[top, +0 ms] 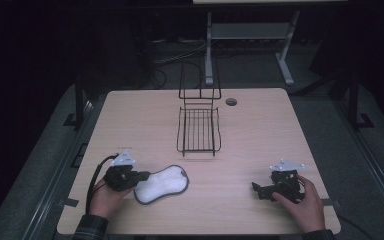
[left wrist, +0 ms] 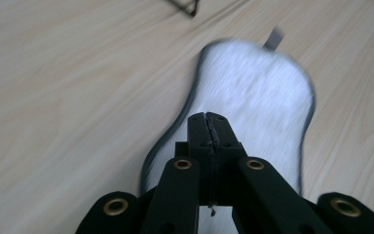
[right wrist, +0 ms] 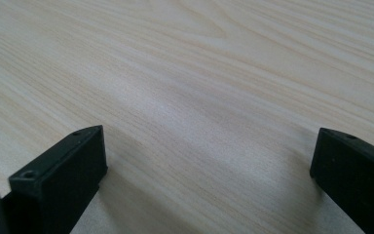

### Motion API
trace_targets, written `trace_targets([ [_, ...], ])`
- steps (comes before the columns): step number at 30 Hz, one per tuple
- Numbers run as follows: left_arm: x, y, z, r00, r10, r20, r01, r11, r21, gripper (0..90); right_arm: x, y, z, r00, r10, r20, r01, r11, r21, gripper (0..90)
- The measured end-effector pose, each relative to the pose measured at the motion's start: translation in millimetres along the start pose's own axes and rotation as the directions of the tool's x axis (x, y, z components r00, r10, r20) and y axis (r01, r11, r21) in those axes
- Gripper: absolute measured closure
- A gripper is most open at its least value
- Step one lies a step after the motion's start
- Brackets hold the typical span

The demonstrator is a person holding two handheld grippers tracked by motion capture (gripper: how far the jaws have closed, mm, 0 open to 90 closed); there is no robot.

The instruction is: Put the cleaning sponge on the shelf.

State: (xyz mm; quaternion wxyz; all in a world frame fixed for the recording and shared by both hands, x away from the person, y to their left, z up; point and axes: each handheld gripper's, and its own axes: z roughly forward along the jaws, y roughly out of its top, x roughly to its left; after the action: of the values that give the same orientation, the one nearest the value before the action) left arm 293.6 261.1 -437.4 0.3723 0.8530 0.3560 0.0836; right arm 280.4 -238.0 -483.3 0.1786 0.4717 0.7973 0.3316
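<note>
High view: wire rack (top: 198,131) mid worktop (top: 260,135), white pad (top: 161,183) near the front left, left gripper (top: 139,178) at its edge, right gripper (top: 258,190) well apart. Left gripper view: fingers (left wrist: 208,127) clenched, over the blurry pad (left wrist: 263,102). Right gripper view: fingers (right wrist: 63,175) released, spread wide over bare worktop (right wrist: 199,87).

Matt wood-grain table (top: 260,135), fuzzy cloth pad (top: 161,183)

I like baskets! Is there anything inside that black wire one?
Nothing sits inside the wire basket: the wooden table shows through its bars. Its upright back part stands open too, and only the dark floor shows behind it.
</note>
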Motion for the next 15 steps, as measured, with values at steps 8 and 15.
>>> trace_targets([
  [8,23.5,-4.4,-0.6,0.9978,-0.029,-0.06,0.029,0.9996,0.006,89.3,0.0,0.4,0.5,1.0,0.0,0.002,0.0,1.0,-0.002,0.0],
  [15,24.2,1.5,12.4,0.9988,-0.006,-0.048,0.008,0.9992,0.039,89.3,0.0,0.5,0.7,1.0,-0.001,0.002,0.001,1.0,-0.002,0.0],
])
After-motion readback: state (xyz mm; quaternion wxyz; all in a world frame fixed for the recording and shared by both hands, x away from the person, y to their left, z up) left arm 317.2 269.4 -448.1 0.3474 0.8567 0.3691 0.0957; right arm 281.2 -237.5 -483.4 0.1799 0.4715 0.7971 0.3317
